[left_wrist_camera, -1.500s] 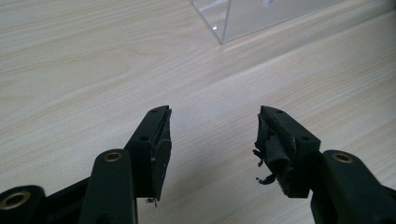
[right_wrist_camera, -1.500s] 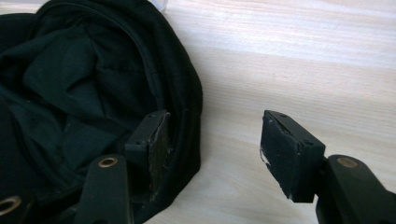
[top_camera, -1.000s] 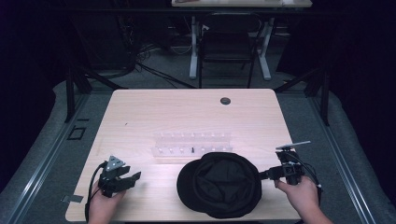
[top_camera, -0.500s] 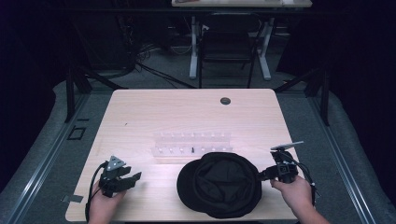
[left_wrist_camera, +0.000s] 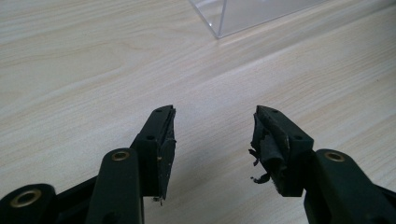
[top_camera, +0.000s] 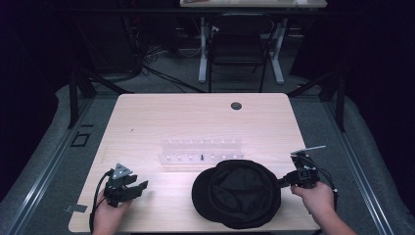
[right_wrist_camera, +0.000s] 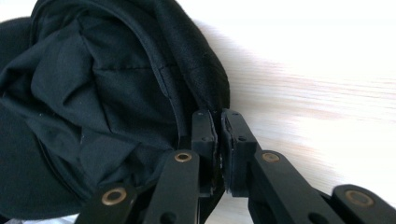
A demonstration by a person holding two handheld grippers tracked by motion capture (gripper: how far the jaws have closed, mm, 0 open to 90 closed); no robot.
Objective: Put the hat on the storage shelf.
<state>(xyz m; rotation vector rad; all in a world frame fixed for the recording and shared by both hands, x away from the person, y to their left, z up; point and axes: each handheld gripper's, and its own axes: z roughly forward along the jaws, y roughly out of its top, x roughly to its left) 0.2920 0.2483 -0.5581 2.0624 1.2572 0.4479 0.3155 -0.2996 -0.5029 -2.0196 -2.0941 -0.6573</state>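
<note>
Black cap [top_camera: 237, 193] lying upside down at the table's [top_camera: 195, 117] near edge, just before a clear rack [top_camera: 200, 152], right gripper [right_wrist_camera: 218, 123] clamped on its rim, left gripper [left_wrist_camera: 212, 135] spread wide, empty, over bare wood

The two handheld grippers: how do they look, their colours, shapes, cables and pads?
Both are black, two-jawed tools with brass-coloured rivets. The left gripper carries a grey three-cornered plate and a black trailing cable; the rubber pads on its fingers are torn and frayed. The right gripper has a thin pale rod and black cabling.
</note>
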